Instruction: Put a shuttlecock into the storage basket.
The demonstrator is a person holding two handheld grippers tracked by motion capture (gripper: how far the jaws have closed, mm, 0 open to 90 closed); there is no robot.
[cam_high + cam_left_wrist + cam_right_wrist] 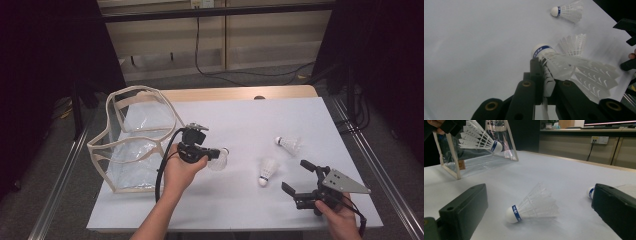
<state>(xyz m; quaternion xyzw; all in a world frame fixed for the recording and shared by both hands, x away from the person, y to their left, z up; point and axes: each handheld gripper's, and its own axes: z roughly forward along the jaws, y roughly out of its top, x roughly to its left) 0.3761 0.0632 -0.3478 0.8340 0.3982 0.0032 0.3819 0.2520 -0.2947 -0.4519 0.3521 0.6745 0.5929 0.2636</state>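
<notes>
My left gripper (214,155) (546,75) is shut on the feather skirt of a white shuttlecock (220,160) (564,63), held clear of the table with its blue-banded cork pointing away from the hand. The right gripper view has this held shuttlecock (480,137) in front of the clear bag (474,157). A second shuttlecock (267,171) (572,43) (531,206) lies on its side on the white table (250,115). A third shuttlecock (289,143) (567,11) (589,192) lies farther back. My right gripper (298,176) (539,192) stands open, low near the front right, facing the second shuttlecock.
A clear plastic bag (135,145) with beige edging stands open at the table's left side. The table's front edge runs just below both hands. A cable trails on the floor behind the table, and dark stands flank it.
</notes>
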